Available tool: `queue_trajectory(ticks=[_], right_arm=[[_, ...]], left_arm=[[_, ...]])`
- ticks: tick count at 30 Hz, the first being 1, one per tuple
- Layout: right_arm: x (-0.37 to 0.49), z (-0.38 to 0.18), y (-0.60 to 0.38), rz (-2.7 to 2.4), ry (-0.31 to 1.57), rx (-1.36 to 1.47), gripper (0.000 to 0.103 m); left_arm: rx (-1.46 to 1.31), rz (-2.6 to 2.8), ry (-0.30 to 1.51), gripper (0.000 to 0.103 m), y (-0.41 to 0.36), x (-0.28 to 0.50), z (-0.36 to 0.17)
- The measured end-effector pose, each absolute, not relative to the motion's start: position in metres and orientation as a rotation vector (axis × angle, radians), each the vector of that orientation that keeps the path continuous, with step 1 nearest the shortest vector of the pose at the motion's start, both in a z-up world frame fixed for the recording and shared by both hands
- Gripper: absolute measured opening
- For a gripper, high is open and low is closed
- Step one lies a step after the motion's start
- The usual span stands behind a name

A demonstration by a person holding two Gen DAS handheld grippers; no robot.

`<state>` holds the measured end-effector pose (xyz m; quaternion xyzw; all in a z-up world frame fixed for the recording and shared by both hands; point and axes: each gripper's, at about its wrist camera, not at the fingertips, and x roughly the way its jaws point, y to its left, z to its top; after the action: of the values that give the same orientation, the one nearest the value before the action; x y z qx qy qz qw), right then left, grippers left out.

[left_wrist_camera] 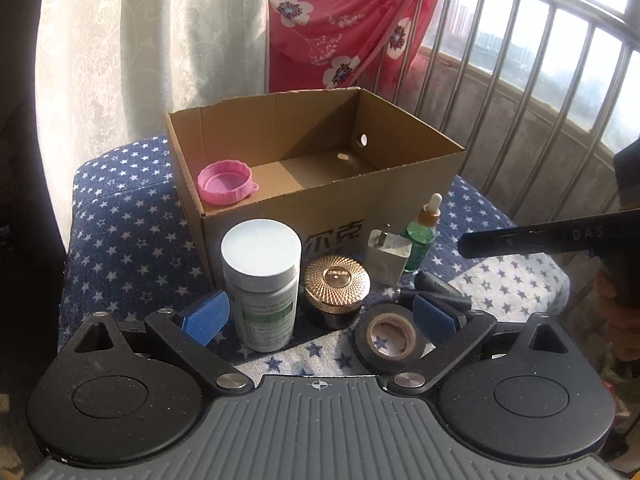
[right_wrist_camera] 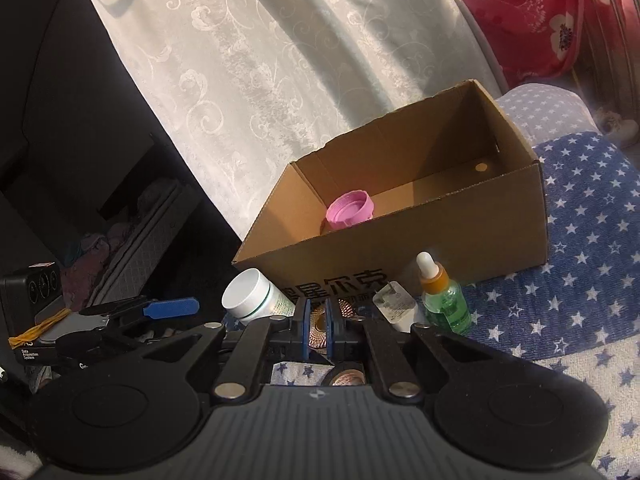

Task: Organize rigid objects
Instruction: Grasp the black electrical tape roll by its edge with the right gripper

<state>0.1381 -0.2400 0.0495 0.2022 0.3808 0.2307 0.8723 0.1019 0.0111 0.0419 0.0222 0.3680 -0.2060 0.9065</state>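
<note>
Left claw (left_wrist_camera: 320, 314) spread wide, nothing pinched; right claw (right_wrist_camera: 316, 330) pressed together, empty, hiding most of the gold-lidded jar (right_wrist_camera: 320, 318). Pink cap (left_wrist_camera: 226, 183) sits inside the cardboard box (left_wrist_camera: 332, 216). Tape roll (right_wrist_camera: 346, 378) barely peeks through.

Cardboard box (left_wrist_camera: 256, 216), open-topped, stood mid-frame; a pink cap (left_wrist_camera: 225, 182) lay inside its near left corner (rim upward). Before it, left to right: white-lidded bottle (left_wrist_camera: 262, 285), upright; gold-lidded dark jar (left_wrist_camera: 335, 291); white charger (left_wrist_camera: 388, 255); green dropper bottle (left_wrist_camera: 421, 240). Black tape roll (left_wrist_camera: 389, 335) lay flat, lower centre.
</note>
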Motion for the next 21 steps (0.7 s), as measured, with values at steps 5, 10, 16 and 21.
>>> queue_trajectory(ticks=[5,10,16,21], right_arm=[[0.141,0.017,-0.223,0.447,0.895,0.34,0.008],[0.143,0.005,-0.213,0.467,0.941,0.277,0.009],[0.145,-0.001,-0.206,0.467,0.968,0.181,0.016],[0.148,-0.002,-0.203,0.469,0.983,0.16,0.017]], left_arm=[[0.147,-0.459,0.787,0.099,-0.026,0.088,0.001],[0.252,-0.473,0.796,0.097,-0.052,0.084,-0.027],[0.28,-0.495,0.814,0.089,-0.064,0.09,-0.04],[0.253,-0.519,0.831,0.086,-0.061,0.095,-0.044]])
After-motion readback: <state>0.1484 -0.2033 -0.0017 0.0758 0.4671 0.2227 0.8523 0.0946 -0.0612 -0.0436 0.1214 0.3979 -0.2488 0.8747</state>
